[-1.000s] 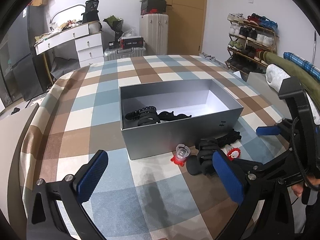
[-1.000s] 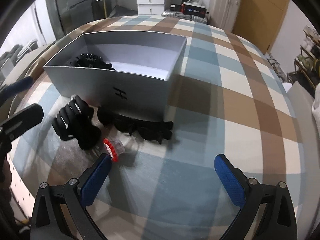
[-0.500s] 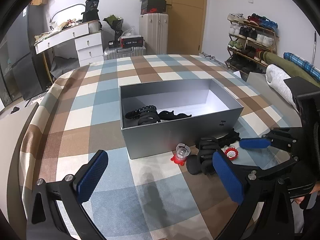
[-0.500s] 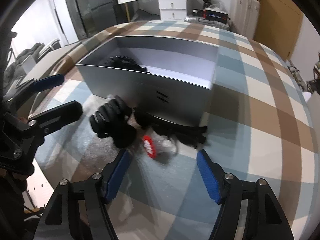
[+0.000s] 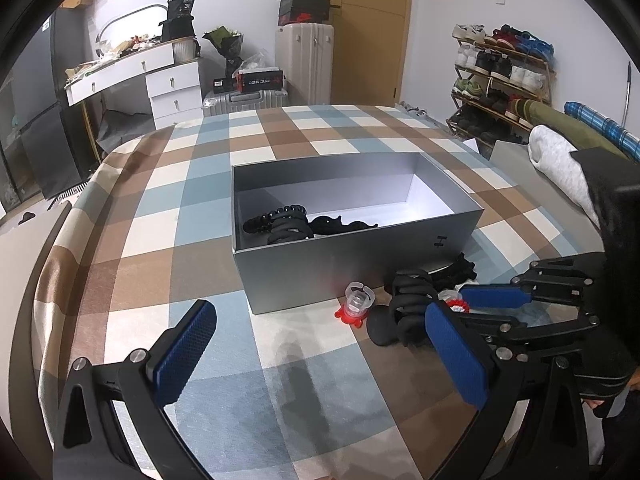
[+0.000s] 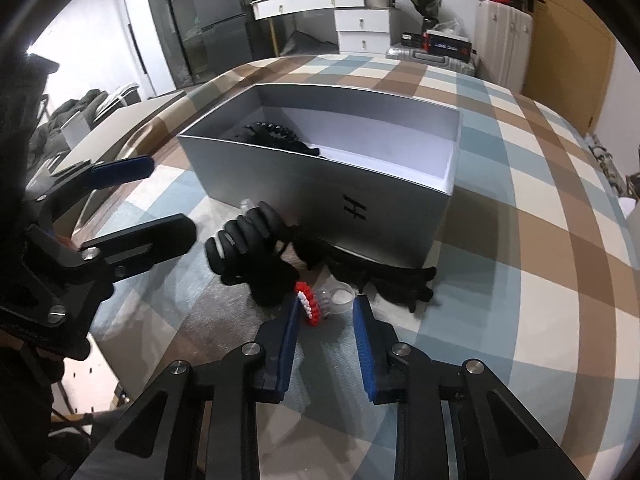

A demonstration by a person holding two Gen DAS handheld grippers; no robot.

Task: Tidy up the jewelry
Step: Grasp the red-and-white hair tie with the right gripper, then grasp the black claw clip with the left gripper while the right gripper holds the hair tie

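Note:
A silver open box (image 5: pixel 360 256) (image 6: pixel 320 184) stands on the checked bedspread and holds black hair clips (image 5: pixel 288 222) (image 6: pixel 276 136). In front of it lie a black claw clip (image 5: pixel 408 300) (image 6: pixel 248 248), a long black clip (image 6: pixel 384 278), and a clear ring with a red flower (image 5: pixel 354 306). My right gripper (image 6: pixel 326 308) has its jaws closing around a second clear ring with a red-and-white flower (image 6: pixel 320 304); the left pad touches the flower, the right pad is just beside the ring. My left gripper (image 5: pixel 320 344) is open and empty above the bedspread.
The bed's edges fall away on the left and near side. A white dresser (image 5: pixel 160 80), suitcases (image 5: pixel 304 64) and a shoe rack (image 5: pixel 500 80) stand beyond the bed. Rolled bedding (image 5: pixel 560 152) lies at the right.
My right gripper moved forward and down to the red-and-white flower ring and narrowed its jaws from wide open to nearly around it. The left gripper has not moved.

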